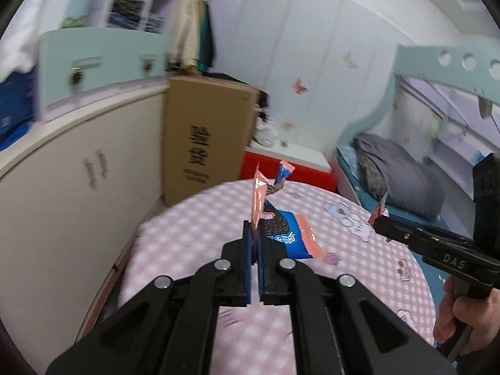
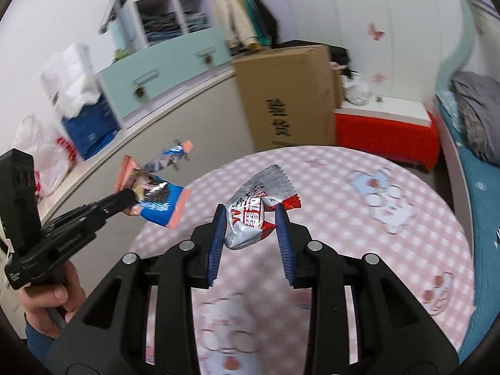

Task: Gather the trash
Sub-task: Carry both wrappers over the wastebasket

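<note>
My left gripper (image 1: 255, 234) is shut on a blue and pink cookie wrapper (image 1: 287, 234), held above the round table; a second twisted wrapper (image 1: 282, 176) sticks up behind it. In the right wrist view the left gripper (image 2: 126, 197) shows at the left with the same wrappers (image 2: 159, 203). My right gripper (image 2: 251, 218) is shut on a crumpled silver and red wrapper (image 2: 259, 209), lifted over the table. In the left wrist view the right gripper (image 1: 379, 218) shows at the right with a red wrapper corner (image 1: 378, 211) at its tip.
A round table with a pink checked cloth (image 1: 193, 240) lies below both grippers. A tall cardboard box (image 1: 206, 137) leans against white cabinets (image 1: 68, 193) at the left. A red box (image 2: 384, 137) and a bed with a grey pillow (image 1: 403, 175) lie behind.
</note>
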